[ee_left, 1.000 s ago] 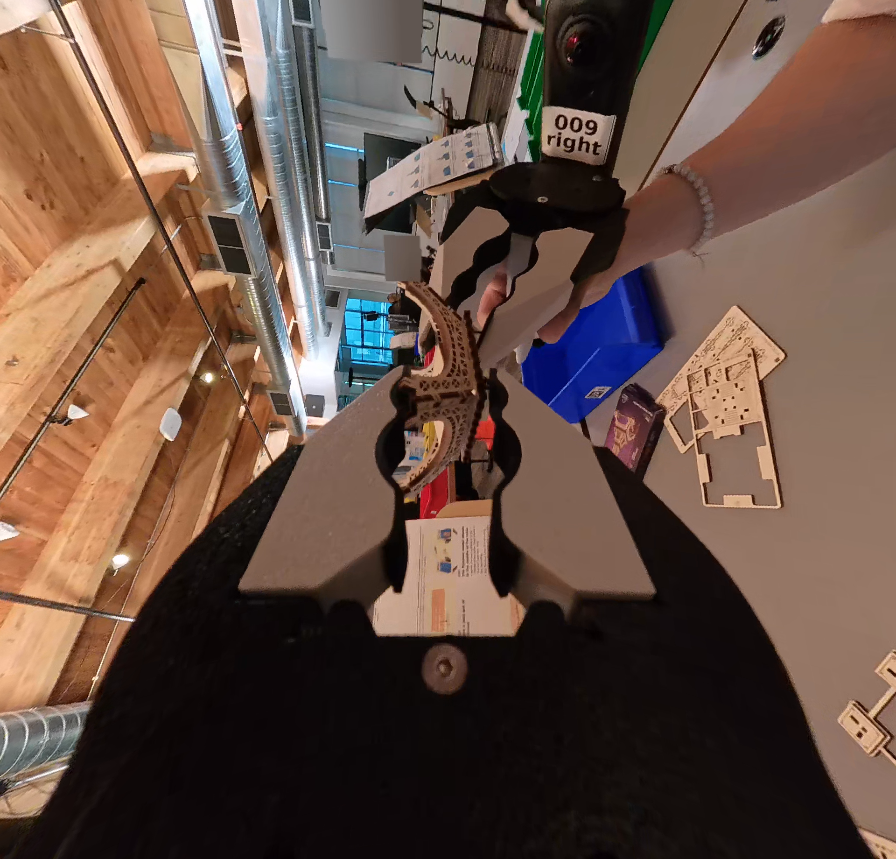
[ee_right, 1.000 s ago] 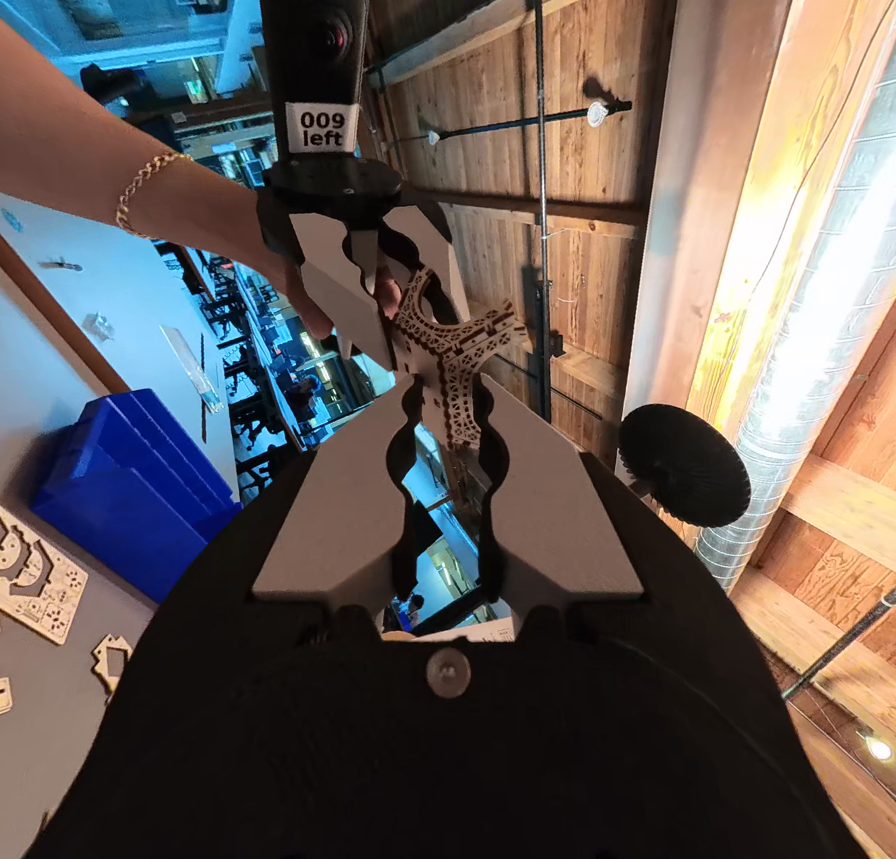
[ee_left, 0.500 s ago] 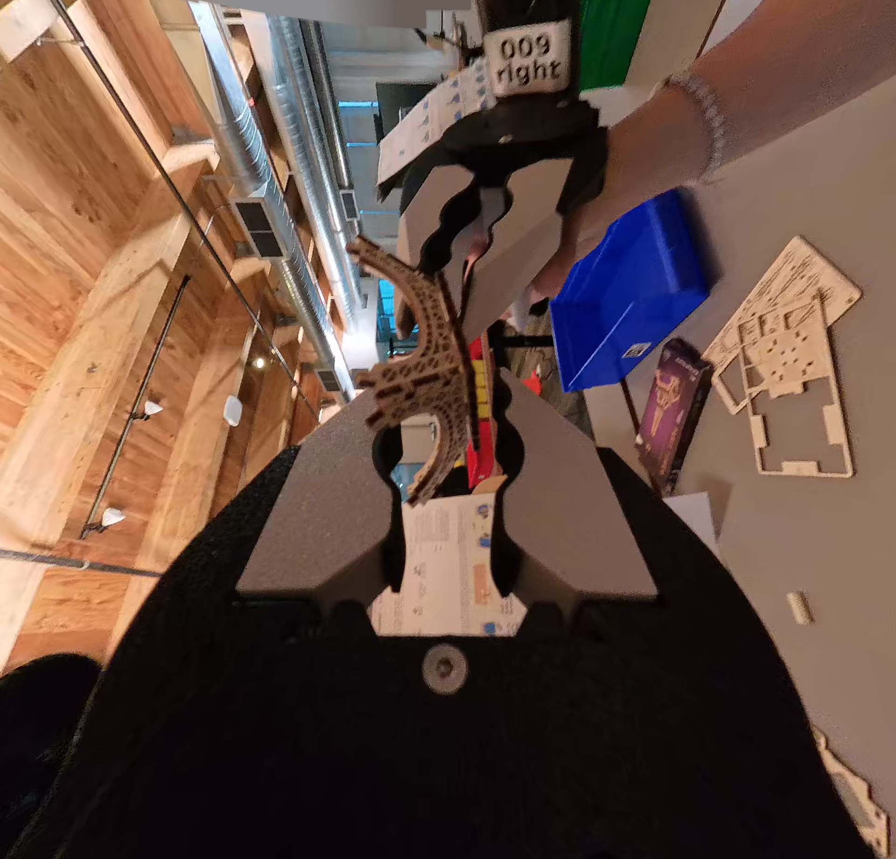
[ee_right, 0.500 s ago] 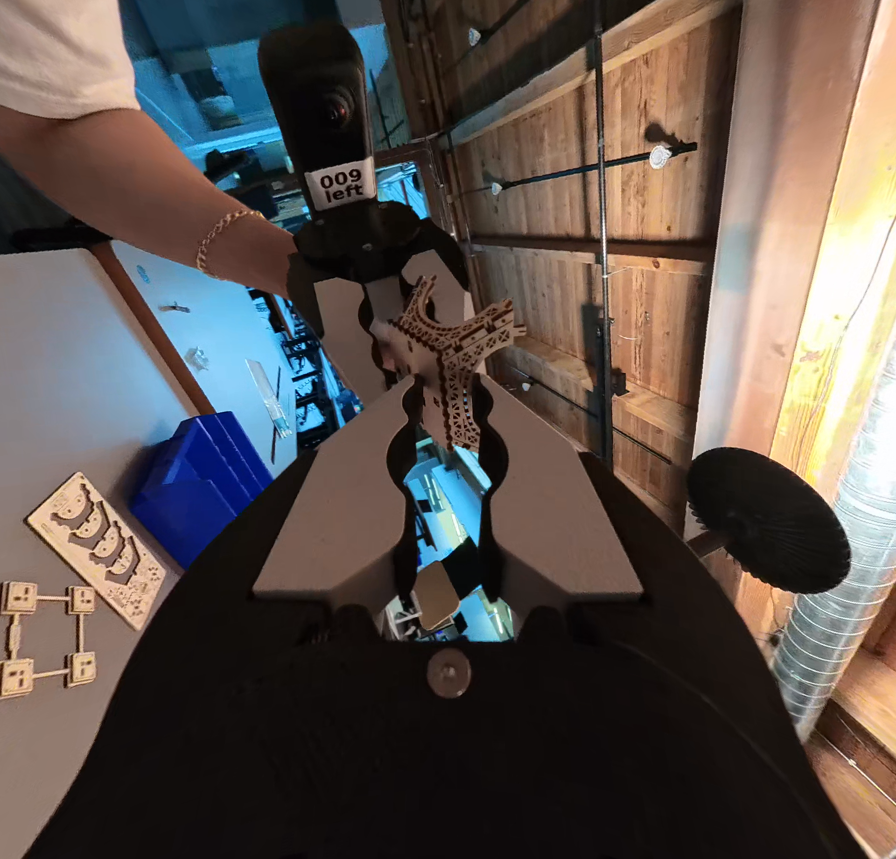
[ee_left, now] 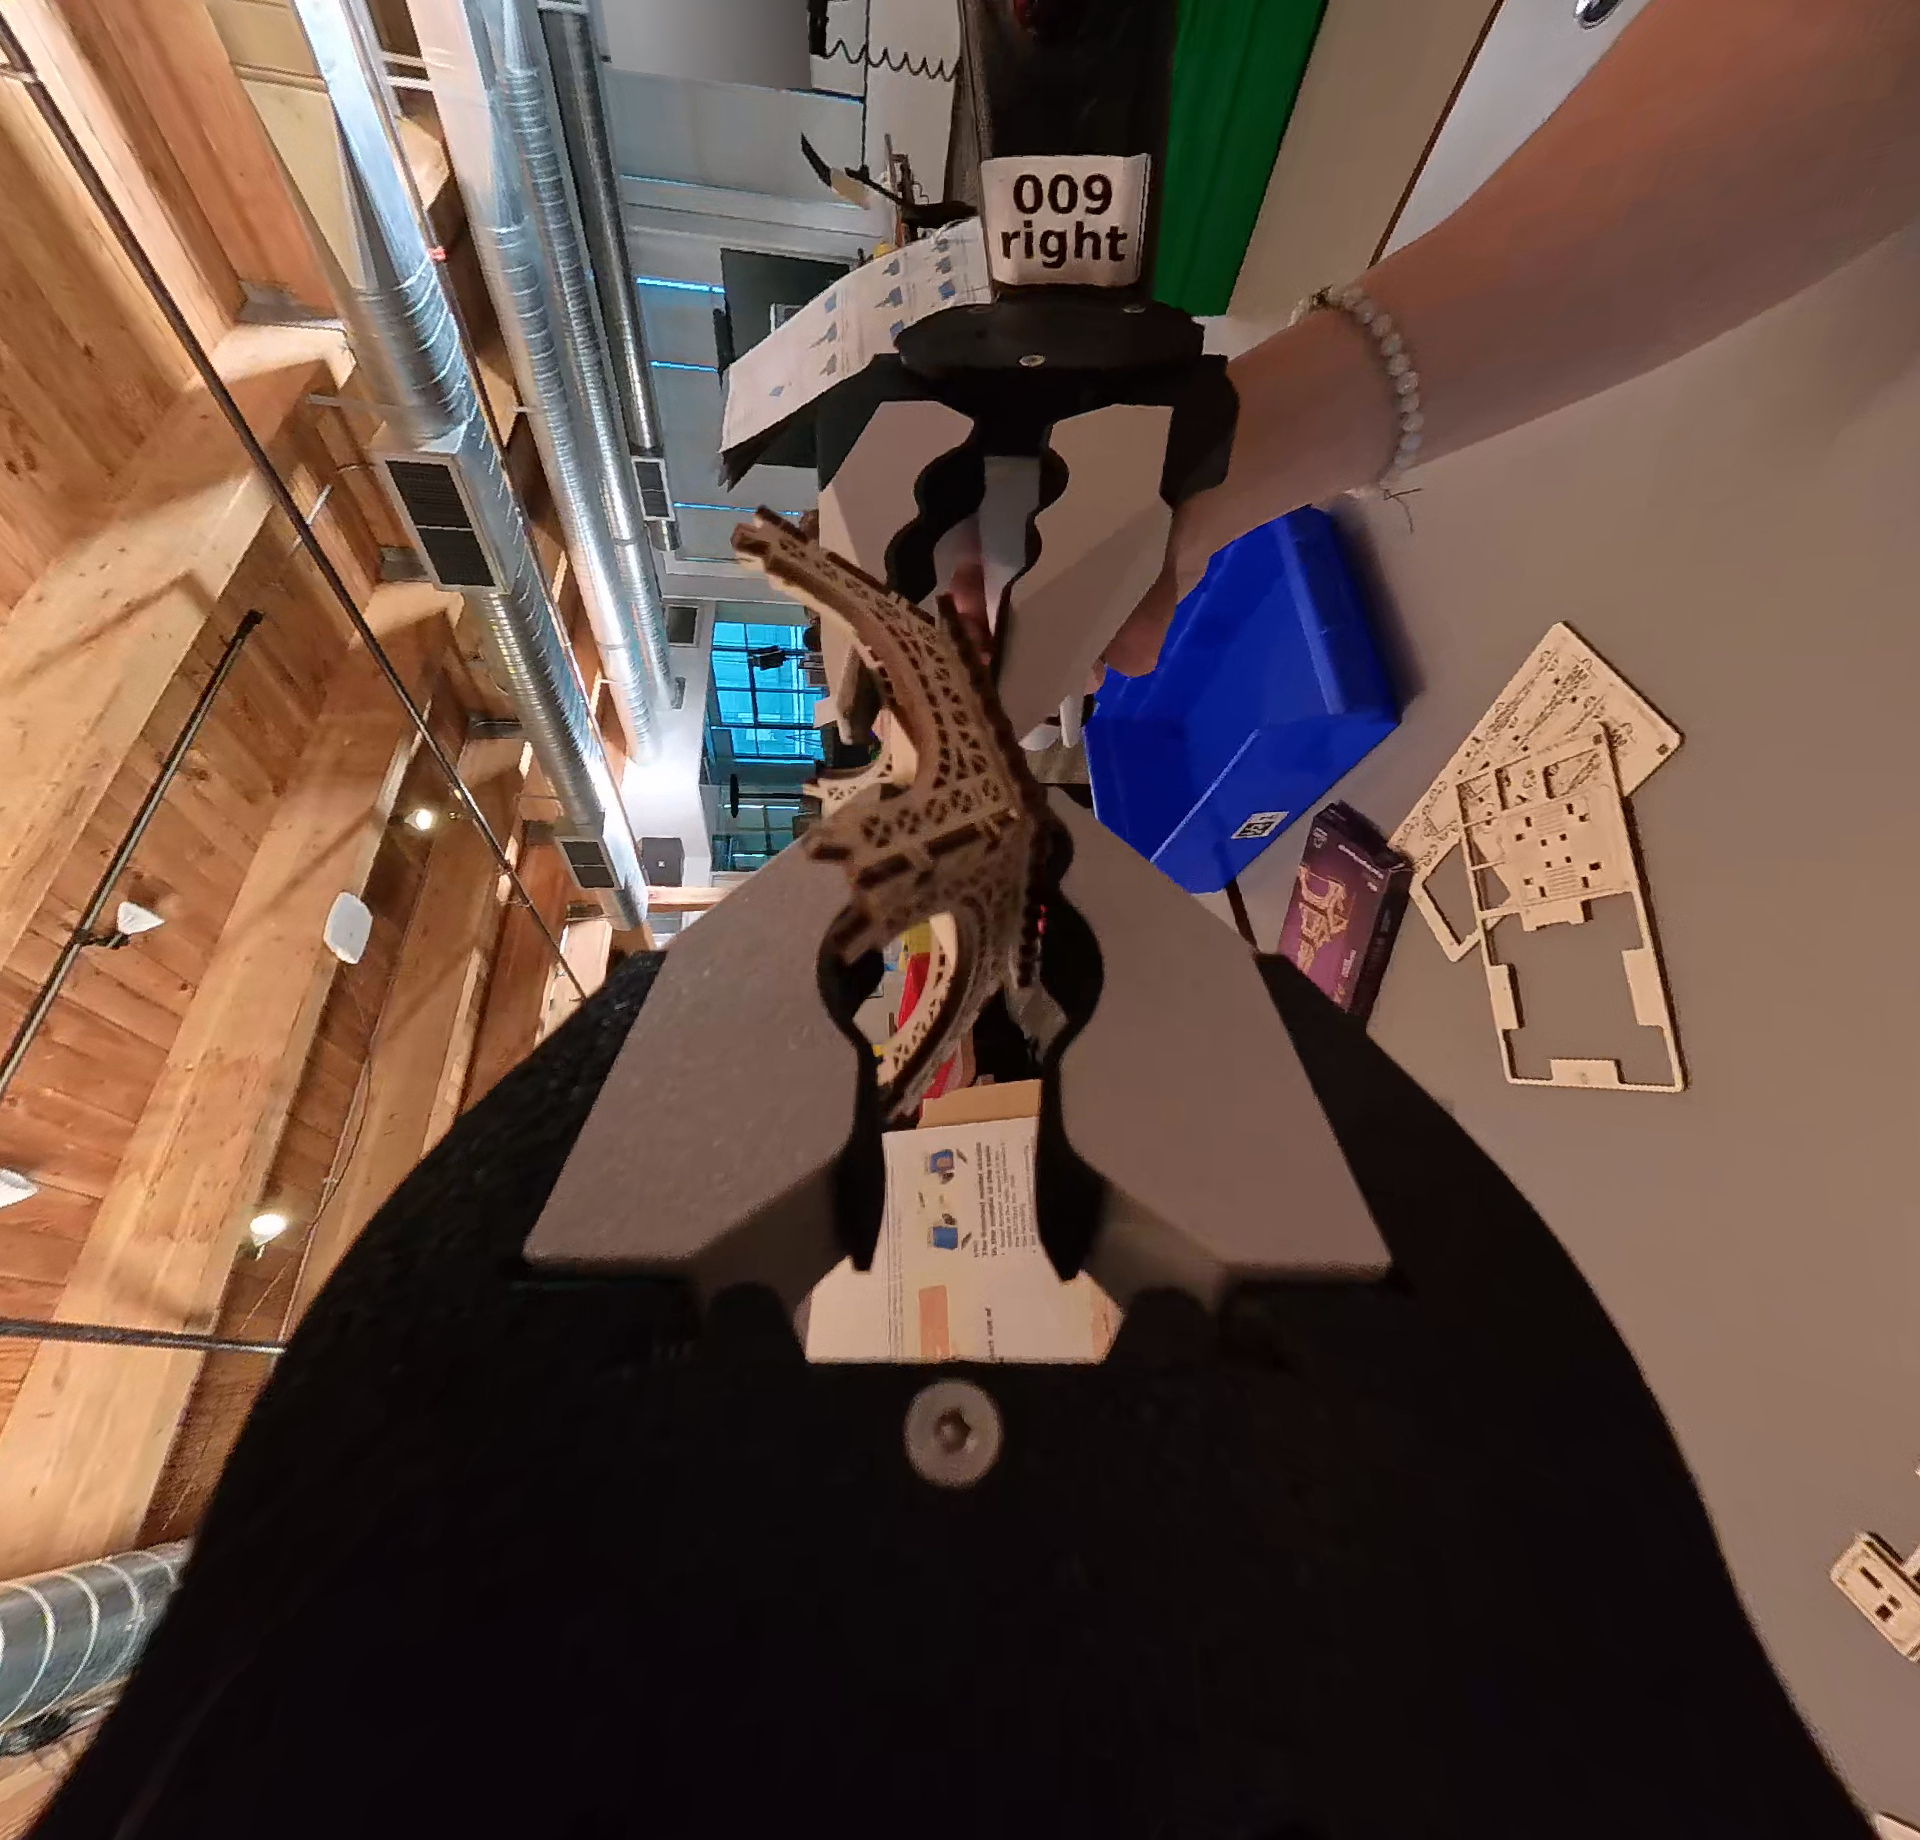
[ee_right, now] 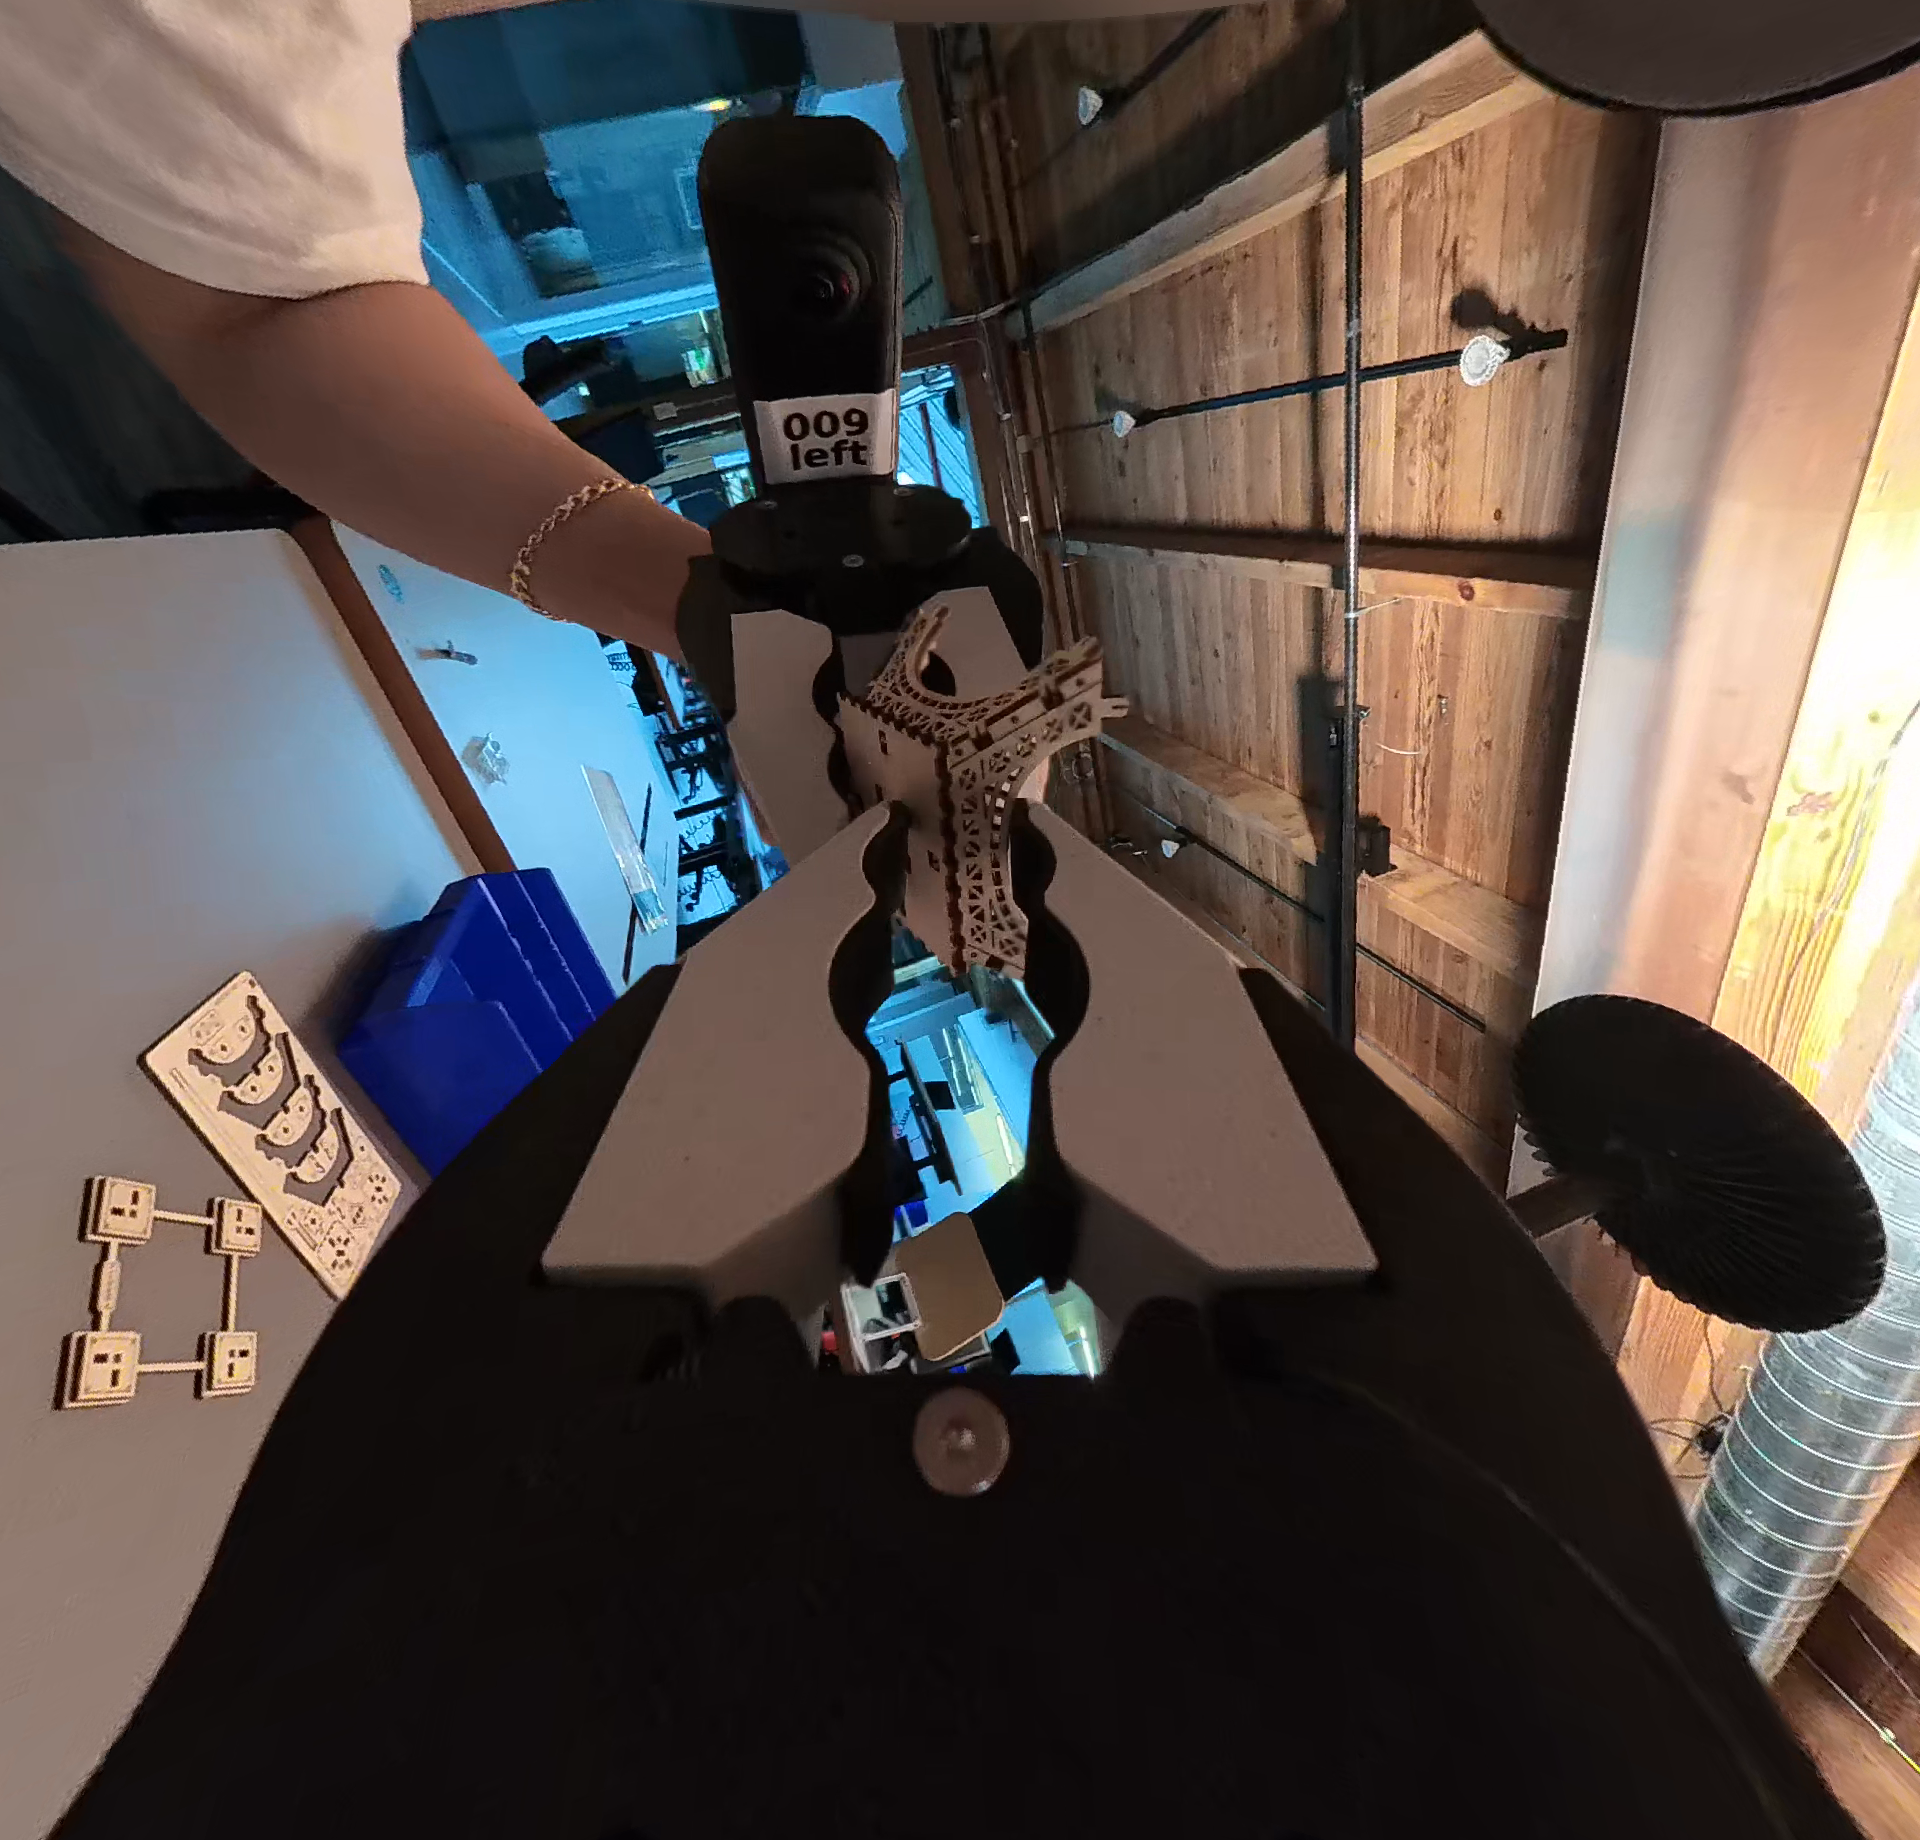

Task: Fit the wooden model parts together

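A brown laser-cut wooden lattice model [ee_left: 925, 814] with curved legs is held in the air above the grey table [ee_left: 1714, 1323]. My left gripper [ee_left: 945, 886] is shut on its lower part, one leg running down between the fingers. My right gripper [ee_left: 992, 647] faces it from above, its tips on the model's upper edge. In the right wrist view the model [ee_right: 977, 803] sits between the tips of my right gripper [ee_right: 961, 819], which is shut on it. The left gripper [ee_right: 883, 741] holds the far side.
A blue bin [ee_left: 1247, 710] stands on the table, also in the right wrist view [ee_right: 468, 1001]. Near it lie a purple box [ee_left: 1345, 907], punched-out wooden sheets [ee_left: 1538, 855], a parts sheet [ee_right: 281, 1125], a frame of square parts [ee_right: 156, 1291] and an instruction sheet [ee_left: 966, 1240]. Both grippers' tips are close together, under 4 cm apart.
Both grippers keep hold of the model. The pair has tilted and swung, so the model shows at a new angle and the right gripper sits closer to the left than half a second ago.
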